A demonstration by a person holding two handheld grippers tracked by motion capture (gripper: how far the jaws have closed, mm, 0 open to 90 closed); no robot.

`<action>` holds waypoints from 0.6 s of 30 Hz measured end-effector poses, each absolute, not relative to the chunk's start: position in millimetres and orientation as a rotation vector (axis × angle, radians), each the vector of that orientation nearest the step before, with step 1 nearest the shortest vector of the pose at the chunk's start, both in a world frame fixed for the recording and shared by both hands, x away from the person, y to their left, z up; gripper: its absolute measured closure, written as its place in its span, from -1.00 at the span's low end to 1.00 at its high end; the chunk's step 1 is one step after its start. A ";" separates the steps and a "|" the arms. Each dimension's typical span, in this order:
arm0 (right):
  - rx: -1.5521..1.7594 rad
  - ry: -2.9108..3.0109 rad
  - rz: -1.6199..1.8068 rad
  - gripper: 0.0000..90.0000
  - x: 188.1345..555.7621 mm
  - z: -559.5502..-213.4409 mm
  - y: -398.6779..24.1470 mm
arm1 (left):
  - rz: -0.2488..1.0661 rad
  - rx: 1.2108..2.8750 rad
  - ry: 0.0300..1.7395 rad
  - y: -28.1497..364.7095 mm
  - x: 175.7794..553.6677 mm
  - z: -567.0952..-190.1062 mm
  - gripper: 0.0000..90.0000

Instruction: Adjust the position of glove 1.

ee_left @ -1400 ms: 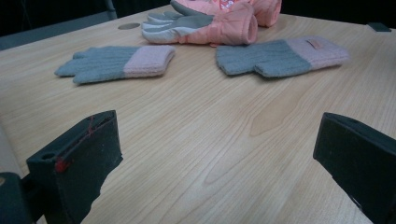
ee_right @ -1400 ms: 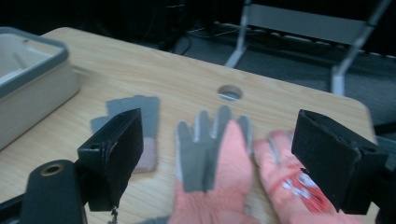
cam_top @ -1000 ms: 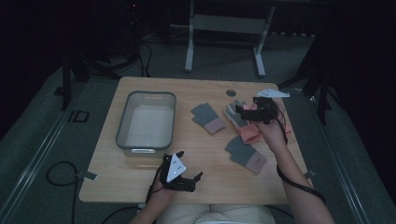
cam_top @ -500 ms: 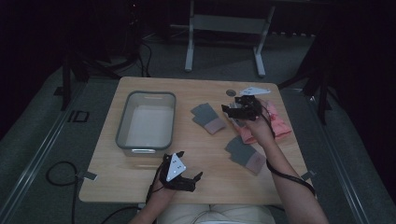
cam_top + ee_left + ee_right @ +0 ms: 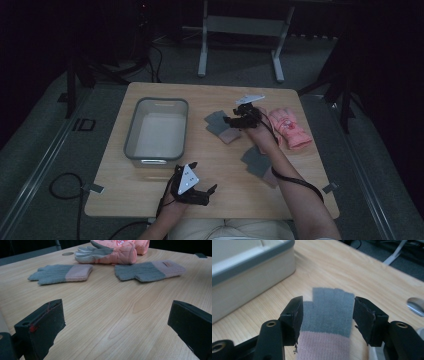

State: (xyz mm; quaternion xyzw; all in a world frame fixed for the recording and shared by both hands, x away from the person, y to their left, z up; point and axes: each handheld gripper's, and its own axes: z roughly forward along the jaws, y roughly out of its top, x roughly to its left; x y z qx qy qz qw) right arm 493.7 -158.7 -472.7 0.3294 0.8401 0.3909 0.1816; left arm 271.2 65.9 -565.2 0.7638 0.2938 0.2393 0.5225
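While jaws closing, grey-pink glove (image 5: 325,322) lies btwn right tool (image 5: 325,315) jaws, ungripped.

The only readable mark is "ID", printed on the floor (image 5: 60,145) left of the surface (image 5: 210,200); a patch on the pink glove (image 5: 120,242) is illegible.

We've got a grey knitted glove with a pale pink cuff (image 5: 325,322) lying flat on the wooden table (image 5: 210,165), fingers pointing toward the grey-rimmed plastic bin (image 5: 156,129), cuff toward our side. It sits just right of that bin, fingers straight and together, thumb poking out at the side, not bunched up or folded anywhere.
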 end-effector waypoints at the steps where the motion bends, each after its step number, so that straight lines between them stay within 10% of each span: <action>1: 0.937 2.390 1.085 -0.01 496.3 -475.7 -156.7 | 0.570 1.829 0.702 65.9 271.2 -565.2 -0.99; 18: 0.908 2.547 0.932 0.36 531.6 -523.6 -143.9 | 0.561 1.826 0.693 66.2 270.4 -565.2 -0.99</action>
